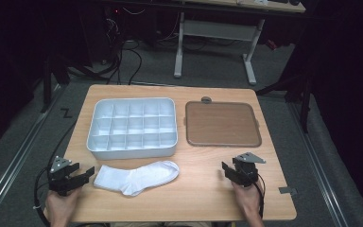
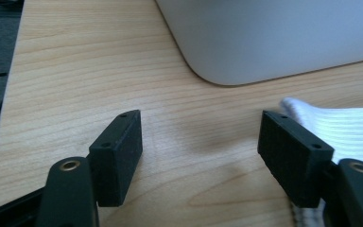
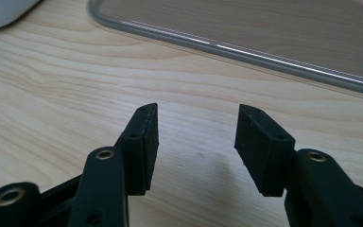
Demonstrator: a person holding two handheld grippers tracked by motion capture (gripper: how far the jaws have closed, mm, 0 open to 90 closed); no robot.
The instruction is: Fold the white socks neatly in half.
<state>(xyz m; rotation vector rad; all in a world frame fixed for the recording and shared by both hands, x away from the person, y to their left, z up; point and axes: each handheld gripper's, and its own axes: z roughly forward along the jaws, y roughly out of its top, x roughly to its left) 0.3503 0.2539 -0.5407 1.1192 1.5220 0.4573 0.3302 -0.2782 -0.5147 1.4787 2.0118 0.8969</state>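
Note:
A white sock lies flat near the table's front edge, toe toward the right. My left gripper rests just left of the sock's cuff, held by a hand at the front left corner. In the left gripper view its jaws stand open over bare wood, and the ribbed cuff lies beside the right-hand jaw, not between the two. My right gripper sits at the front right, open over bare wood with nothing between its jaws.
A white compartment box stands behind the sock, its wall close ahead of the left gripper. A flat brown tray with a grey rim lies behind the right gripper. The wooden table ends just behind both hands.

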